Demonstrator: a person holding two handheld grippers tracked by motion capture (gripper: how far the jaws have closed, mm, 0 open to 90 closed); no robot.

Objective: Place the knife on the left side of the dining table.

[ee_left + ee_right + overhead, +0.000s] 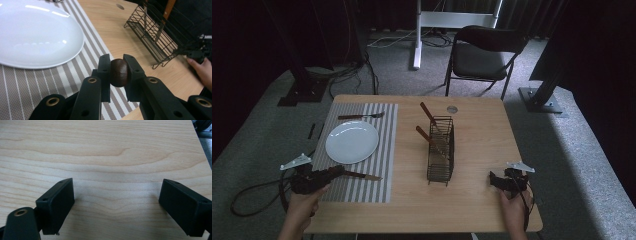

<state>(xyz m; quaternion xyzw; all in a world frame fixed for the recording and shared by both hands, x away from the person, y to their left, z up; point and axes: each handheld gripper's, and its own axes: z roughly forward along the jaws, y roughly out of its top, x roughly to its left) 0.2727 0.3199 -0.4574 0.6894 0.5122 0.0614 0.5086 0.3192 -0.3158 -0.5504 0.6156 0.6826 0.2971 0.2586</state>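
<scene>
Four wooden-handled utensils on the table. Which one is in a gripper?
The knife below the plate, handle clamped in the left gripper. The fork lies above the plate; two more utensils stand in the wire rack.

The round white plate [37,37] is looking glazed and glossy, throwing back bright streaks of light. The striped grey-and-white placemat [25,85] beneath it is showing a fine woven cloth texture, matt. The pale desk [105,150] is showing smooth wood grain with a soft sheen. The knife's dark brown wooden handle [119,72] is appearing polished and rounded between the matt black plastic jaws of the left hand-held gripper [117,67]. The black wire rack [160,32] is looking like thin coated metal.
</scene>
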